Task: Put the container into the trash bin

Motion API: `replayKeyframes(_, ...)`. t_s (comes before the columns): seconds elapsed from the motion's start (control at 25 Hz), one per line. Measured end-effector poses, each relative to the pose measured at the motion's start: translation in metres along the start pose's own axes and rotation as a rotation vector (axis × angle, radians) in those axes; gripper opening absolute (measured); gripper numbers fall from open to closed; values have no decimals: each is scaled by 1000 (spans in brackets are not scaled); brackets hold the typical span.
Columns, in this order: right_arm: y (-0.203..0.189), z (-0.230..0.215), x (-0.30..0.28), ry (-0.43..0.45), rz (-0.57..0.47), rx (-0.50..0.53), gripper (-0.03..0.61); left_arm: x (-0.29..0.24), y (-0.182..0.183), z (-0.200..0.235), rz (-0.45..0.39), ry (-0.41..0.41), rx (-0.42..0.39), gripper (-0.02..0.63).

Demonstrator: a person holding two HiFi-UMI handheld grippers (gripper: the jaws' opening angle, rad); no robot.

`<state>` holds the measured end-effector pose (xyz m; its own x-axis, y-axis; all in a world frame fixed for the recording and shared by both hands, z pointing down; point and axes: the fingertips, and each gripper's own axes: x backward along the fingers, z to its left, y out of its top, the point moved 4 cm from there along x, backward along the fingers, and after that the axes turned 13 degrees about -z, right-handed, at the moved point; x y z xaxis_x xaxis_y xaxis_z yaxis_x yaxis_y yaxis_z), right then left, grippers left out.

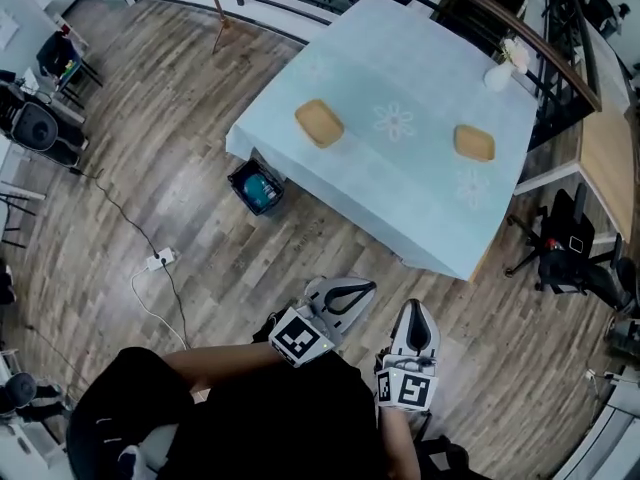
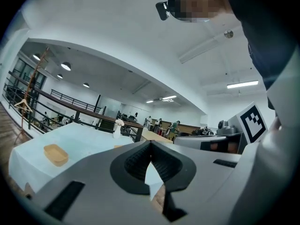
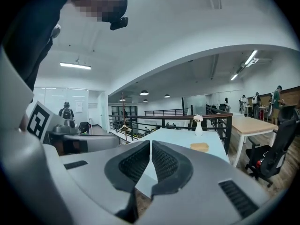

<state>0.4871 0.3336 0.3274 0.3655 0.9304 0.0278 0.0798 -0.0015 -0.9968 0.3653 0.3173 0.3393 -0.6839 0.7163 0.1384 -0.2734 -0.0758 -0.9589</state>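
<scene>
Left gripper [image 1: 352,293], right gripper [image 1: 416,318]: jaws together, nothing held | left container [image 1: 319,123], right container [image 1: 473,142]: tan, on table [image 1: 400,68], well apart | trash bin [image 1: 240,180]: floor, table's near-left edge.

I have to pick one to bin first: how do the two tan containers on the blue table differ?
The left container lies near the table edge above the trash bin; the right container sits farther from it, nearer the white vase. The left container looks slightly larger in the head view than the right container. Both are tan, shallow, and look empty.
</scene>
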Motion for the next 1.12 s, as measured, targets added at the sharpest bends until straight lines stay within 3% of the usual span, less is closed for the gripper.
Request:
replayKeyframes(0.16,3,-10,-48,-30,3,21,35,-29,15,35,-69,-50,46,11)
replayKeyframes(0.28,13,-16,-78,-36,-9,84,35,-49,28,59,-112,-72,39,11)
replayKeyframes(0.48,10,-16,-96,-78,-8,75,35,-64,31,89,-111,-87,28,11)
replayKeyframes(0.76,-11,-34,-116,-90,58,59,35,-70,16,124,-75,-16,59,11)
replayKeyframes(1.0,-46,-66,-156,-64,161,-61,35,-82,7,148,-78,34,88,11)
replayKeyframes(1.12,-62,-84,-178,-51,211,-61,35,-98,2,161,-67,50,71,11)
